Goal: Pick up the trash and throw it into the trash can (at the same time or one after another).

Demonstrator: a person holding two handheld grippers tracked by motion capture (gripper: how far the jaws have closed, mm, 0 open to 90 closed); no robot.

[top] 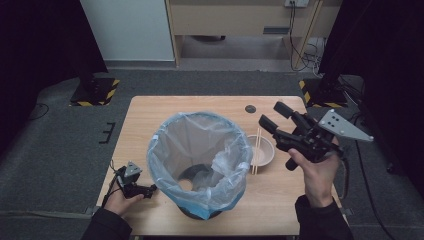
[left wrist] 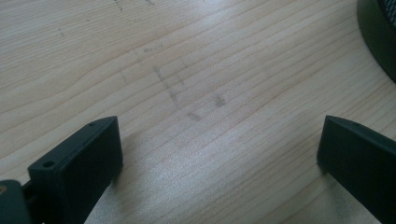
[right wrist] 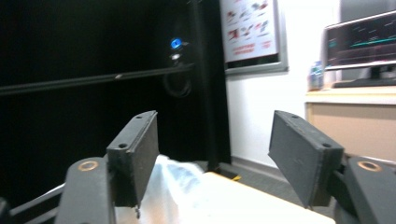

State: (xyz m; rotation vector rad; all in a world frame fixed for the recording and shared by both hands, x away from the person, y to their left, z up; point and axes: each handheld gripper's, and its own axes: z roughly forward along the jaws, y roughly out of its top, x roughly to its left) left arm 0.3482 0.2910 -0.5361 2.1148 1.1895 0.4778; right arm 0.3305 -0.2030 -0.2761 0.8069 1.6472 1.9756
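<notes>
**Right gripper empty above the bin rim; bowl and chopsticks on the table**

The lined waste bin (top: 200, 165) stands at the centre of the wooden table (top: 150, 115), its pale blue plastic liner (top: 172, 137) folded over the rim. Just beside it, toward the person's right, a white bowl (top: 265, 152) rests on the table with a pair of wooden chopsticks (top: 257, 150) laid across its near-bin edge.

The right gripper (top: 272, 116) is held in the air above the bowl, tilted up and pointing toward the bin. Its jaws stand spread, with nothing between them. The left gripper (top: 150, 189) rests low on the table beside the bin's base, jaws likewise spread and empty.

Judgement: the work appears to be clearing items into the bin, and the right gripper stands between pick-ups. The next move calls for lowering it to the chopsticks or bowl and closing squarely on a thin, easily rolled item.

Limits of view: the bin's bottom is dark; a rounded shape lies there, unidentifiable. The right gripper view is blurred. The bowl's contents cannot be made out.
</notes>
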